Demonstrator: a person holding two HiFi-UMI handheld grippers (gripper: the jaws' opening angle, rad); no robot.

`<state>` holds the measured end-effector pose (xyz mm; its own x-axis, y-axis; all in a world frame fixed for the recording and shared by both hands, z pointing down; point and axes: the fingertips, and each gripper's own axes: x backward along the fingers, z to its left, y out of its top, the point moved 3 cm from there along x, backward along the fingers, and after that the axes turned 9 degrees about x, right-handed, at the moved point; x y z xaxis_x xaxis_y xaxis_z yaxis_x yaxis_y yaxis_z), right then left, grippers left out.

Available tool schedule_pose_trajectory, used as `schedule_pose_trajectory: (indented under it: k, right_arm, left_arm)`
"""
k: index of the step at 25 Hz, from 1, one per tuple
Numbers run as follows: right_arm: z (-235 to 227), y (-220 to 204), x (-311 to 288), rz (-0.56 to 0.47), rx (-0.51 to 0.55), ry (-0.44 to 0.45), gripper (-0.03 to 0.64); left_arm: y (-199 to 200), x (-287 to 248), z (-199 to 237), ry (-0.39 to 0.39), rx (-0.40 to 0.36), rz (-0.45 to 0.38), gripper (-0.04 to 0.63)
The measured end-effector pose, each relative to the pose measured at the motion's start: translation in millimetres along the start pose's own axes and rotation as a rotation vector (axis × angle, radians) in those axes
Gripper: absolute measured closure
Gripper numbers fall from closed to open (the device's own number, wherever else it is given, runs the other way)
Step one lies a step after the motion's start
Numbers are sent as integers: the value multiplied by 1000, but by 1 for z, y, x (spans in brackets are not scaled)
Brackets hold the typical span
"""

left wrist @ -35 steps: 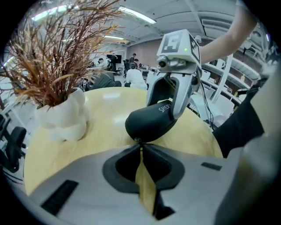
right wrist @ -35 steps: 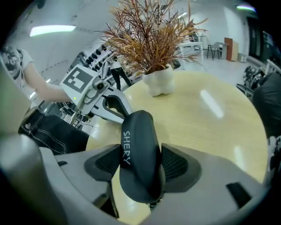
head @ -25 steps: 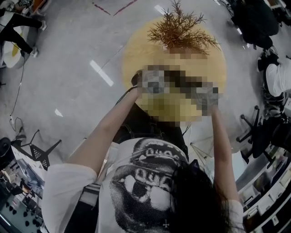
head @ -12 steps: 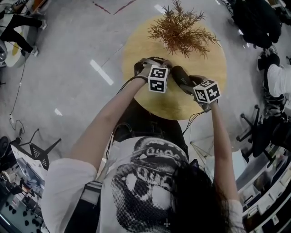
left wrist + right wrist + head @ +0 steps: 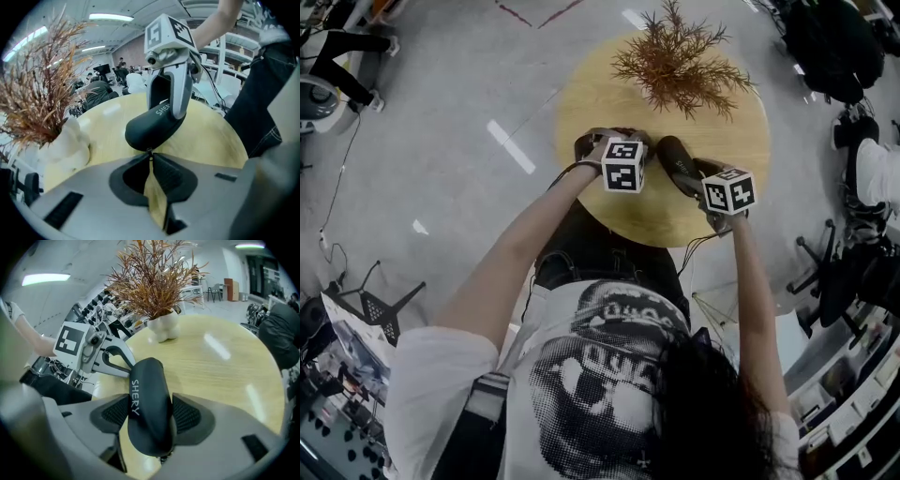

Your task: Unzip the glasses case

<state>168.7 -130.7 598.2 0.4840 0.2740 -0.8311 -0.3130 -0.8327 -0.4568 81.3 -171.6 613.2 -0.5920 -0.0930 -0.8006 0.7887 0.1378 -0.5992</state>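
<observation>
Your right gripper (image 5: 151, 414) clamps glasses case (image 5: 147, 390) mid-body, steadying it toward near edge of tabletop (image 5: 220, 366). Left gripper (image 5: 151, 157) jaws closing on zipper pull (image 5: 150, 152), ready to draw.

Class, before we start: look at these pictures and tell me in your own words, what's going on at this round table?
A person standing at a round yellow table is working on a black glasses case with tongs in each hand. The right tongs clamp the case across its middle. The left tongs are closing on the small zip pull at one end of the case. The case looks zipped shut, so the unzipping has not begun.
</observation>
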Motion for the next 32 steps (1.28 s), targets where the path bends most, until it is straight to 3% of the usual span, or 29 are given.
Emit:
schedule_pose_trajectory:
  k: [4,6,10,15,21,32]
  right_arm:
    - [7,-1,-1,-43,-126,-28,327]
    - [9,-1,-3,-78,-194,-53,328]
    - [12,0,-4,-142,-265,-121,330]
    - [8,7,-4,-198,-371,-140,331]
    - [-5,26,-9,-249,-483,-168,331]
    - [-8,30,-15,-314,-763,-80,336]
  left_arm:
    - [-1,6,-3,35,134,-51,583]
    - [-1,6,-7,29,167,-63,583]
    - [4,1,-27,-5,139,-59,583]
    - [7,-1,-45,-36,197,-93,583]
    - [14,-4,-64,-47,203,-111,583]
    - [14,-6,-81,-13,330,-180,583]
